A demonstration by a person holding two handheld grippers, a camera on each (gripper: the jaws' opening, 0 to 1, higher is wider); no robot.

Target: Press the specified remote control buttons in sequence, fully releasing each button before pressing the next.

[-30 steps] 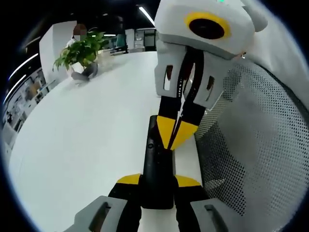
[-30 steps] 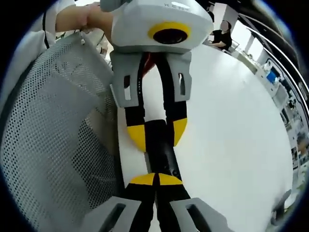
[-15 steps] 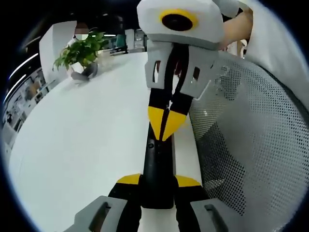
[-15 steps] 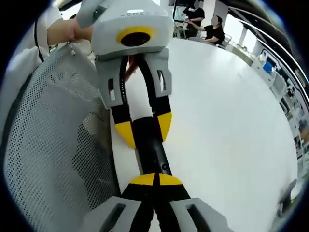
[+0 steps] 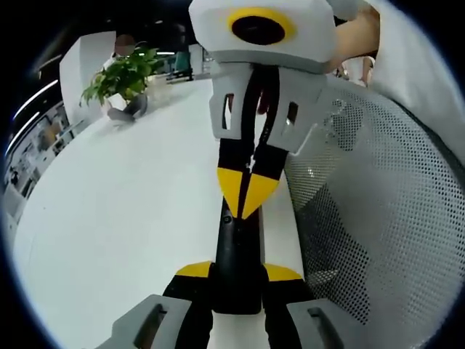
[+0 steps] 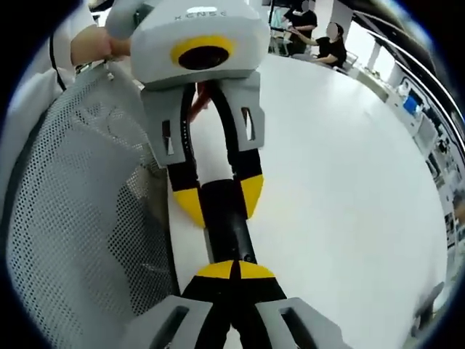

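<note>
Two grippers, left gripper (image 5: 237, 270) fingers clamped around black remote (image 5: 236, 254), right gripper (image 6: 234, 270) fingers pinched together, tips touching remote

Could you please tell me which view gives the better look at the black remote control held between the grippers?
The left gripper view: the slim black remote control runs from the left gripper up to the right gripper's shut tips, a small button visible. In the right gripper view, the remote shows a shorter stretch.
</note>
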